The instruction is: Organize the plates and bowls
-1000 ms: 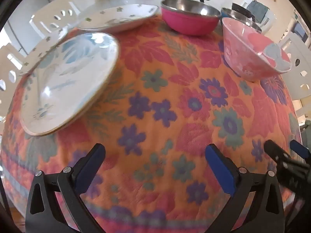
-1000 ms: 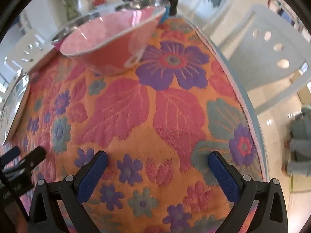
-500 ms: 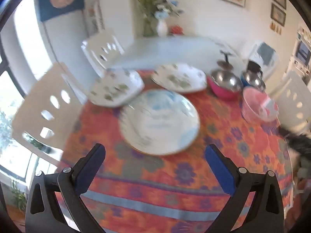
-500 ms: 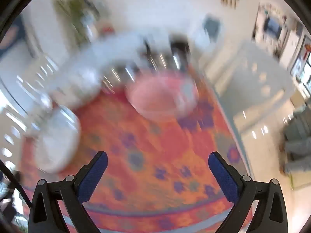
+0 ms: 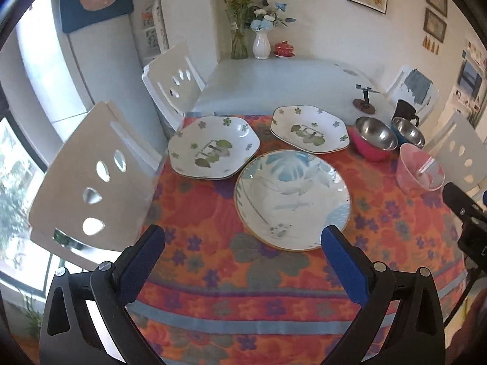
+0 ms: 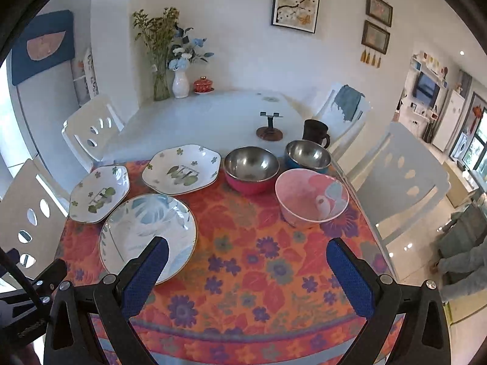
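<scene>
On the orange flowered tablecloth (image 5: 213,213) lie a round blue-patterned plate (image 5: 292,197) (image 6: 149,234) and two white hexagonal plates, one at the left (image 5: 213,149) (image 6: 99,194) and one behind (image 5: 309,129) (image 6: 182,170). At the right stand a red steel-lined bowl (image 5: 374,138) (image 6: 251,167), a blue steel-lined bowl (image 5: 408,130) (image 6: 307,155) and a pink bowl (image 5: 421,173) (image 6: 312,199). My left gripper (image 5: 243,237) is open and empty, held high before the table's near edge. My right gripper (image 6: 248,251) is open and empty, also high.
White chairs stand at the left (image 5: 97,176), back left (image 5: 173,79) and right (image 6: 401,179). Beyond the cloth the pale table (image 6: 213,115) holds a dark mug (image 6: 315,132), a small stand (image 6: 269,126), a vase of flowers (image 6: 179,82) and a red lidded cup (image 6: 203,85).
Both grippers have pulled up and back from close over the cloth to a high view of the whole table. Both stay open. The dishes have not moved.
</scene>
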Motion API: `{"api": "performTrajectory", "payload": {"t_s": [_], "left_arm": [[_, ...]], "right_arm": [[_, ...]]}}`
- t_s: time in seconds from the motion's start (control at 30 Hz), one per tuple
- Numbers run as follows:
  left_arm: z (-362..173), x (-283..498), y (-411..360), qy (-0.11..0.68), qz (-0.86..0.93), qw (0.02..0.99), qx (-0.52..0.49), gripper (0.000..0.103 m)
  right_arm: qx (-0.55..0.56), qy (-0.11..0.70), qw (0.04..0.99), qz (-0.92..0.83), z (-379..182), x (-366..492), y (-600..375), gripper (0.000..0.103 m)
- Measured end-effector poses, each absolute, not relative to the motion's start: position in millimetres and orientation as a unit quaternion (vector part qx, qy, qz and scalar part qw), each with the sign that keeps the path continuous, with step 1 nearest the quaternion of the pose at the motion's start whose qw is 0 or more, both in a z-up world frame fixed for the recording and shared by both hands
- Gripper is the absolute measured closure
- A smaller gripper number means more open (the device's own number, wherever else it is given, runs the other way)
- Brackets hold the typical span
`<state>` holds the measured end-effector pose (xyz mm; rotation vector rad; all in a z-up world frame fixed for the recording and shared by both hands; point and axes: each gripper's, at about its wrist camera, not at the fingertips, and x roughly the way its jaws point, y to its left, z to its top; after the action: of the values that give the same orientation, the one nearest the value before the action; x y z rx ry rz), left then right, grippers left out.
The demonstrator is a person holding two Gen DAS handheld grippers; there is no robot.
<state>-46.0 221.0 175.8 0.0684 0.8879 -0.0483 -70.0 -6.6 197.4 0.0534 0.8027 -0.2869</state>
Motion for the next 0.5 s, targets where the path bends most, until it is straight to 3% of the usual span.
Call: {"api": "performTrajectory", "payload": {"t_s": [0.5], "left_arm": [[185,-38,217,0.440,-0.033,0.897,0.015,0.000]], "right_arm": [[0.007,0.446,0.885,-0.134,198,-47,0,0.000]]}}
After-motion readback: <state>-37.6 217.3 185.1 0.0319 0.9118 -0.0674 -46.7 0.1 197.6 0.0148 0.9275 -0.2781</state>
